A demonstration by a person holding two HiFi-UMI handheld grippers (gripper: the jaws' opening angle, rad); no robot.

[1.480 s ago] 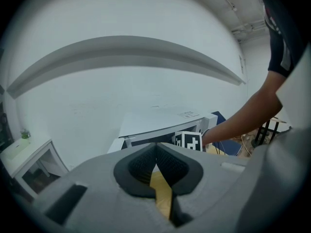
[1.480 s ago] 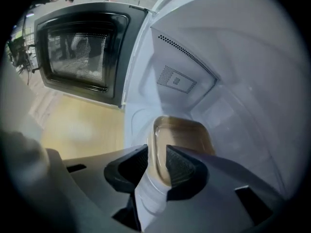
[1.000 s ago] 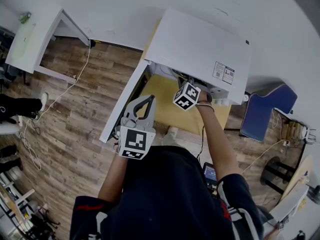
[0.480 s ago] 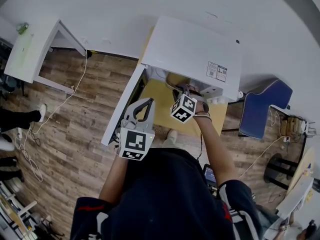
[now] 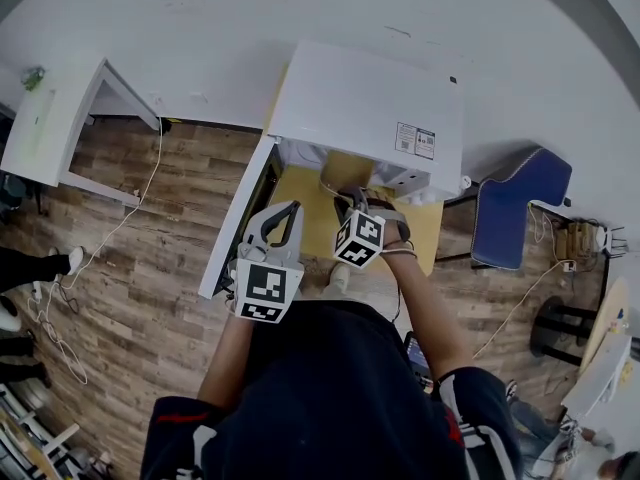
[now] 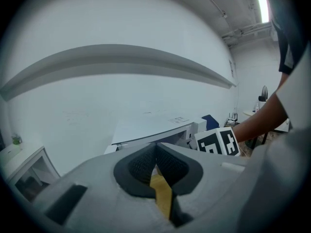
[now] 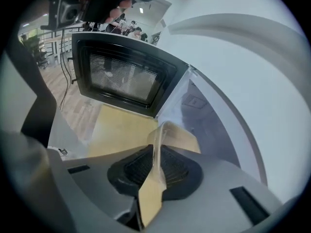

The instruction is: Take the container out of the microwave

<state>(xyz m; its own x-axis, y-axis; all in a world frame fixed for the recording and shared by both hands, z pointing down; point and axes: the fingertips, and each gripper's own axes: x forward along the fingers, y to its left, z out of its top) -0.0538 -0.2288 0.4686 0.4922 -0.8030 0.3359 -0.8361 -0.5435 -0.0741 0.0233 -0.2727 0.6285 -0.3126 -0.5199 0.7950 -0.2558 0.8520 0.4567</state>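
Note:
The white microwave (image 5: 370,113) stands on a yellow table (image 5: 310,223), and its door (image 5: 240,218) hangs open to the left. My right gripper (image 5: 347,198) is just in front of the open cavity (image 7: 206,125). Its jaws are closing, and the pads pinch the thin wall of a clear plastic container (image 7: 158,137). In the head view only the container's curved rim (image 5: 332,181) shows, outside the cavity and over the table. My left gripper (image 5: 293,209) hovers near the door's inner face. It is shut and holds nothing (image 6: 156,149).
The dark door window (image 7: 121,76) stands close on the left of the right gripper. A blue chair (image 5: 515,213) is at the right of the table. At the far left are a white desk (image 5: 45,128) and a cable (image 5: 130,203) on the wooden floor.
My right gripper has drawn back out of the microwave toward me, with the clear container in its jaws. The left gripper has stayed about where it was.

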